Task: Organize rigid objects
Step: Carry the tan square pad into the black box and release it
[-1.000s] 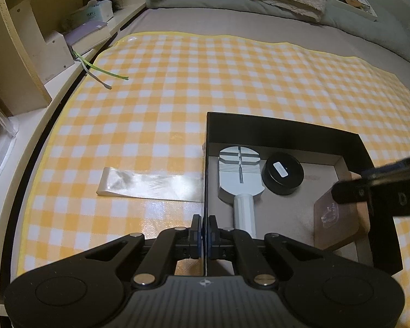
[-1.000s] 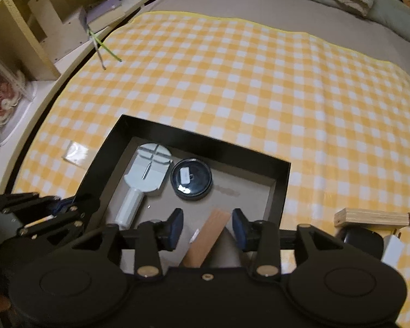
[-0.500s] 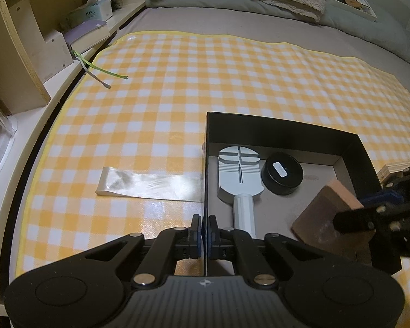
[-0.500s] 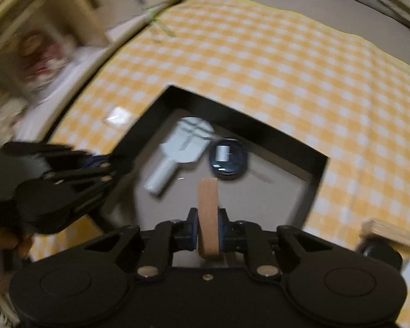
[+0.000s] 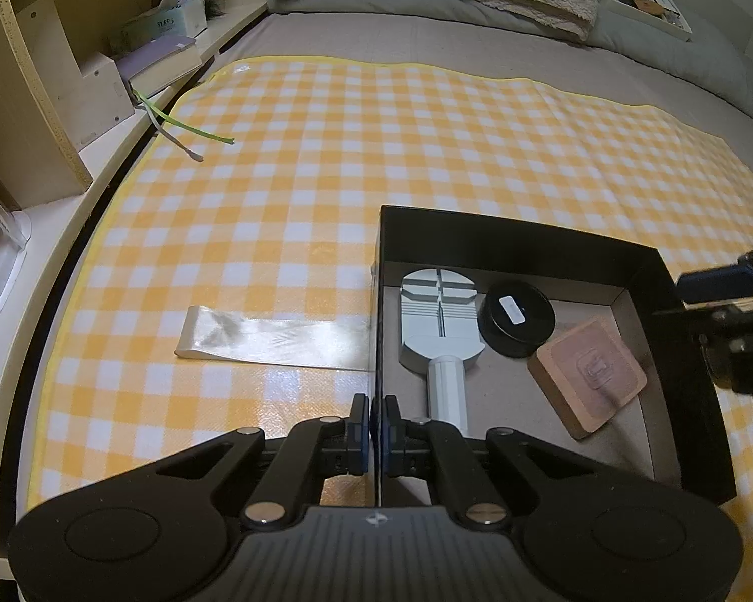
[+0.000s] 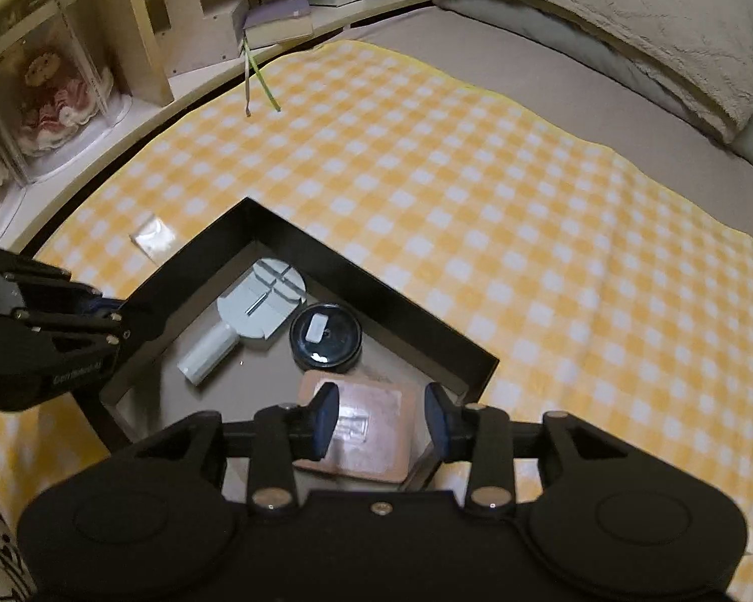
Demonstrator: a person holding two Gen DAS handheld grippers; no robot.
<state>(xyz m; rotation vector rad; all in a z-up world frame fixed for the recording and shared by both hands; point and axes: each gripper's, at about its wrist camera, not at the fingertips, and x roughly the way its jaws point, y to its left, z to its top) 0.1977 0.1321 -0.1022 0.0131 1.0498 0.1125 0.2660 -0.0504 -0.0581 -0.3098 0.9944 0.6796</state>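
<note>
Now: black box [image 5: 522, 251] sits on the yellow checked cloth [image 5: 326, 175], near side toward both cameras. Left gripper [image 5: 376, 426] is clenched on the box's left wall, fingers pinched together over the thin edge. Right gripper [image 6: 380, 419] is released, fingers spread wide, hovering above the box's near right corner; nothing between them. Inside the box: a grey tool [image 5: 439, 323] with a white handle lies at the left, a round black tin [image 5: 516, 318] with a white label just right of it, touching or nearly so. A brown wooden block [image 5: 587, 375] lies flat on the box floor at the right, just near of the tin, one corner close against it. Outside, left of the box, a clear plastic strip [image 5: 271, 336] lies flat on the cloth, its right end at the box wall.
</note>
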